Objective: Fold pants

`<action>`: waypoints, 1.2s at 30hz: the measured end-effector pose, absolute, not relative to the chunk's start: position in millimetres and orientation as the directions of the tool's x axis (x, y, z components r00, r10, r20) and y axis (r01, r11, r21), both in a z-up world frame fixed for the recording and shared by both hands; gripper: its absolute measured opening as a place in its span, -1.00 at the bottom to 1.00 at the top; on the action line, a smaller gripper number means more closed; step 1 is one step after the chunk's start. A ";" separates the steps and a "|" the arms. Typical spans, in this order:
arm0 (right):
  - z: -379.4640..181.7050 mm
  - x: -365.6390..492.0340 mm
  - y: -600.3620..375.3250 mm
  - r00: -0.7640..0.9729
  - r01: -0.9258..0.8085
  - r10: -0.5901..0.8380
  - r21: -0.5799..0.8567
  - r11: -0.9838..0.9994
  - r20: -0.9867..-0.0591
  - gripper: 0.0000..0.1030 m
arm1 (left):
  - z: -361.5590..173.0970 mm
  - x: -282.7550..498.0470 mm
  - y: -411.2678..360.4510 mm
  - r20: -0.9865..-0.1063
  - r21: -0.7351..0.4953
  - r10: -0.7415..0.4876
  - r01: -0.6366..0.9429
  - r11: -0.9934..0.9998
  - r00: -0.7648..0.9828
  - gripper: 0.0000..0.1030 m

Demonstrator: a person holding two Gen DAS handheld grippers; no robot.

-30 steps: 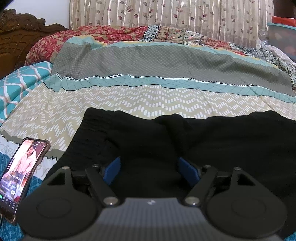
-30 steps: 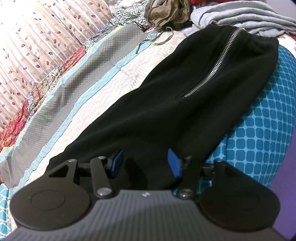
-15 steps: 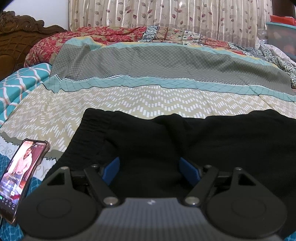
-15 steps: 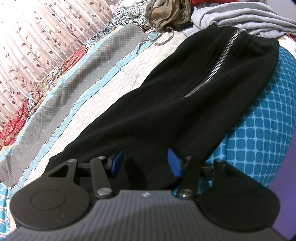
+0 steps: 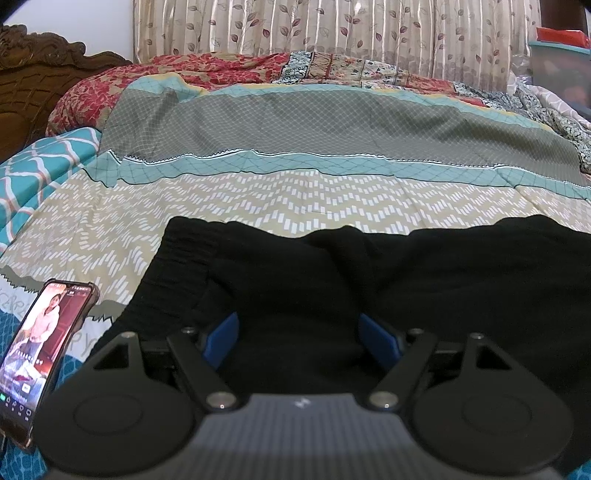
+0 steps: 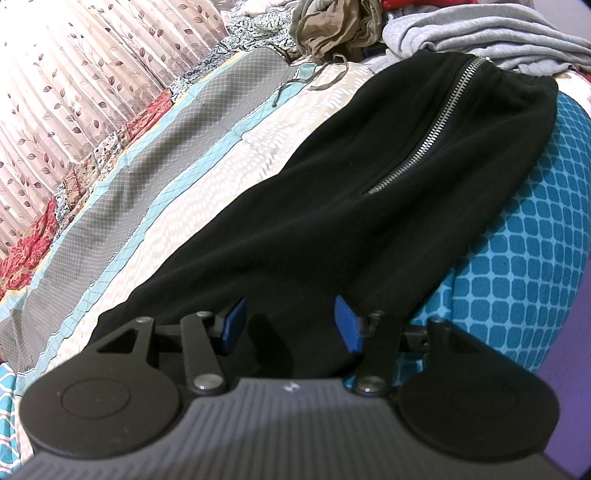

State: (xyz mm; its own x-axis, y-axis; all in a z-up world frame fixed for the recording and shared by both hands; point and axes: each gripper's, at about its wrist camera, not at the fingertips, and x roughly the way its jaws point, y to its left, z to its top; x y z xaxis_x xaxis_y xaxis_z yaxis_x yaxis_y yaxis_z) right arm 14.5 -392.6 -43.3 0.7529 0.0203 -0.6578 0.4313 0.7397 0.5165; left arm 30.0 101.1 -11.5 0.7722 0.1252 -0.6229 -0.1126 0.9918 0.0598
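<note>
Change since a second ago: next to none; both grippers sit where they were, the pants lie in the same folds, and only the picture on the phone screen is different.
Left gripper: jaws spread wide, blue pads on either side of a stretch of black cloth; whether the pads touch it cannot be told.
Right gripper: jaws partly spread, with a hump of black cloth between the pads; contact cannot be told here either.
Pants: black, lying flat along the near edge of the bed, the gathered waistband toward the left gripper's left side and the cloth running under and past both grippers.
Zipper: silver, running slantwise on the far part of the pants in the right view.
Phone: screen lit, at the near left corner of the bed, just left of the pants.
Clothes pile: grey and brown garments beyond the far end of the pants.
</note>
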 end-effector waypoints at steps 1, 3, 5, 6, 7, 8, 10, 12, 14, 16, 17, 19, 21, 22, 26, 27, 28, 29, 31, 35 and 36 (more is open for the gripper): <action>-43.1 14.5 -392.8 0.753 0.430 0.021 0.517 0.740 -0.657 0.09 | -11.5 30.0 101.1 -0.623 0.060 0.126 -0.113 0.992 0.772 0.45; -42.5 14.5 -392.6 0.754 0.428 0.023 0.517 0.741 -0.657 0.09 | -11.2 30.1 101.5 -0.623 0.060 0.125 -0.113 0.992 0.772 0.45; -42.5 14.4 -393.1 0.755 0.426 0.025 0.519 0.741 -0.655 0.09 | -11.5 30.0 101.1 -0.623 0.060 0.125 -0.112 0.992 0.772 0.45; -42.4 14.4 -393.6 0.755 0.426 0.026 0.521 0.740 -0.655 0.09 | -11.6 30.0 101.1 -0.623 0.060 0.125 -0.113 0.992 0.772 0.45; -42.4 14.3 -393.8 0.756 0.425 0.027 0.522 0.739 -0.654 0.08 | -11.5 30.0 101.1 -0.623 0.060 0.125 -0.113 0.992 0.772 0.45; -42.4 14.4 -393.8 0.756 0.425 0.028 0.523 0.739 -0.654 0.09 | -11.5 30.0 101.0 -0.623 0.060 0.125 -0.113 0.992 0.772 0.45; -42.2 14.1 -393.7 0.756 0.425 0.027 0.522 0.739 -0.654 0.08 | -11.5 30.0 100.9 -0.623 0.059 0.125 -0.113 0.992 0.772 0.45; -42.2 14.0 -393.6 0.756 0.425 0.027 0.523 0.739 -0.654 0.08 | -11.4 30.0 100.8 -0.623 0.060 0.125 -0.112 0.992 0.772 0.45; -42.1 13.9 -393.1 0.756 0.425 0.027 0.523 0.739 -0.654 0.08 | -11.5 29.8 101.1 -0.622 0.062 0.125 -0.111 0.992 0.773 0.45; -42.1 14.0 -392.9 0.756 0.426 0.027 0.523 0.739 -0.654 0.08 | -11.7 29.9 101.6 -0.622 0.062 0.124 -0.110 0.992 0.773 0.45; -42.1 13.9 -392.9 0.756 0.426 0.027 0.522 0.739 -0.654 0.09 | -11.7 29.9 101.6 -0.623 0.062 0.124 -0.109 0.992 0.773 0.45; -42.2 13.9 -393.2 0.756 0.425 0.027 0.521 0.740 -0.654 0.08 | -11.7 29.9 101.6 -0.623 0.063 0.124 -0.109 0.992 0.773 0.45; -42.2 13.7 -393.0 0.756 0.425 0.027 0.522 0.739 -0.654 0.08 | -11.6 29.9 101.8 -0.623 0.063 0.124 -0.109 0.992 0.773 0.45; -42.3 13.8 -393.2 0.756 0.425 0.028 0.523 0.739 -0.654 0.08 | -11.7 29.9 101.5 -0.623 0.063 0.125 -0.109 0.992 0.773 0.45; -42.2 13.7 -392.6 0.756 0.425 0.027 0.522 0.739 -0.654 0.08 | -11.8 30.0 101.2 -0.622 0.063 0.125 -0.110 0.992 0.773 0.45; -42.2 13.7 -392.5 0.756 0.425 0.027 0.522 0.739 -0.654 0.08 | -11.7 30.0 101.4 -0.622 0.064 0.125 -0.110 0.992 0.773 0.45; -42.1 13.5 -392.1 0.756 0.426 0.027 0.523 0.739 -0.654 0.08 | -11.8 30.0 101.1 -0.623 0.063 0.125 -0.110 0.992 0.772 0.45; -42.2 13.7 -392.3 0.756 0.425 0.027 0.523 0.739 -0.653 0.08 | -11.9 30.0 101.1 -0.623 0.063 0.125 -0.110 0.992 0.772 0.45; -42.2 13.5 -391.7 0.756 0.426 0.027 0.523 0.738 -0.654 0.08 | -11.9 30.1 100.9 -0.623 0.064 0.125 -0.109 0.992 0.772 0.45; -36.6 14.6 -389.9 0.746 0.422 0.021 0.498 0.758 -0.665 0.08 | -3.0 29.2 103.4 -0.640 0.057 0.113 -0.101 0.993 0.760 0.44; -31.9 13.5 -387.6 0.746 0.421 0.010 0.482 0.768 -0.666 0.08 | 5.8 25.6 107.2 -0.638 0.020 0.095 -0.106 0.994 0.764 0.43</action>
State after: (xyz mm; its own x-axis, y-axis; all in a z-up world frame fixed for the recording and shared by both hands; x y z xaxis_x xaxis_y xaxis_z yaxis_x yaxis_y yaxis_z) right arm 13.5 -387.6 -31.9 0.7456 0.0101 -0.6664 0.4207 0.7683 0.4824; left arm 25.6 107.2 5.8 0.7639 0.0947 -0.6383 -0.1065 0.9941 0.0201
